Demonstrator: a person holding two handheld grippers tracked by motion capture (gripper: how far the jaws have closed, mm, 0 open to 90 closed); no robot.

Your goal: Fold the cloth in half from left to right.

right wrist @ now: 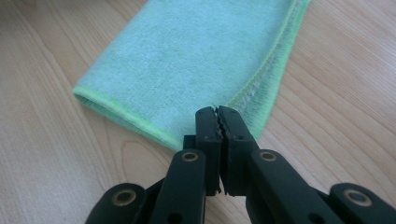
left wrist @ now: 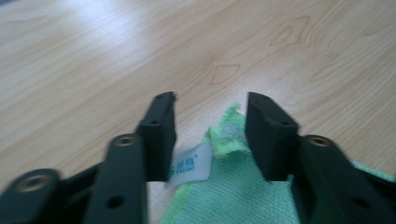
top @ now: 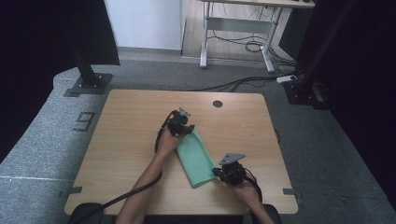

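Observation:
A folded green cloth [top: 196,158] lies diagonally on the wooden table [top: 126,140]. My left gripper [top: 188,130] is at the cloth's far end. In the left gripper view it [left wrist: 210,105] stands open, its jaws straddling the frayed corner of the cloth [left wrist: 233,196] and a white label [left wrist: 189,163]. My right gripper [top: 216,172] is at the near end. In the right gripper view it [right wrist: 217,112] is shut, jaws pressed together low over the near corner of the cloth [right wrist: 196,60]. That corner itself is hidden under the jaws; I see no fabric between them.
A round dark grommet [top: 217,103] sits near the table's far edge. Black frame posts [top: 86,70] stand on the carpet behind the table at left and right. A desk with cables [top: 247,44] is farther back. Bare wood surrounds the cloth.

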